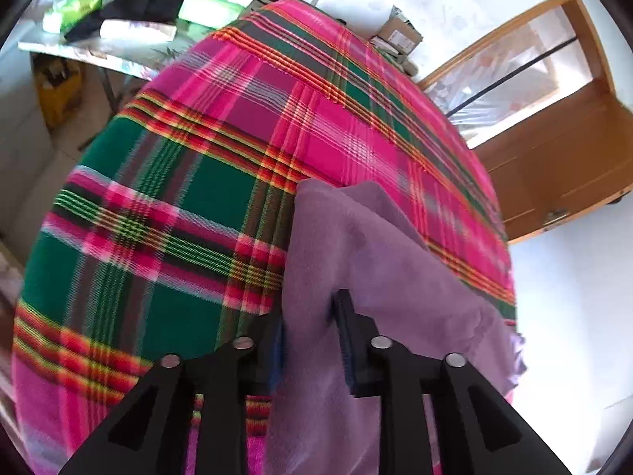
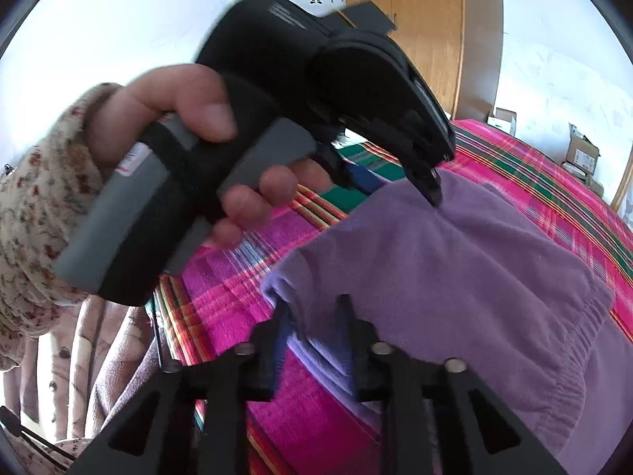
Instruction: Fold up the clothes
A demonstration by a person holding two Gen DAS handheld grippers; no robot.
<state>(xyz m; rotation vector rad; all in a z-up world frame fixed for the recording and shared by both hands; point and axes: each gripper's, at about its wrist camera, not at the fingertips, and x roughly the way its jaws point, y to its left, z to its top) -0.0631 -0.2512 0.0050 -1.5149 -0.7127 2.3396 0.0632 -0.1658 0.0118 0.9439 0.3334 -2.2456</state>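
Right wrist view: both grippers pinch a purple garment (image 2: 455, 273) above the plaid blanket (image 2: 221, 301).
Right gripper (image 2: 312, 316) nips the garment's near hem; left gripper (image 1: 308, 316) clamps its far edge. Judged best practice: keep both edges taut and level before lowering onto the blanket.

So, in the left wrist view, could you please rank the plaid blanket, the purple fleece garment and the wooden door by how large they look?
1. Pink and green plaid blanket, largest by far.
2. Purple fleece garment, though it hangs close to the camera in the left gripper, which inflates it.
3. Wooden door with a glass pane, smallest looking, but farthest away.
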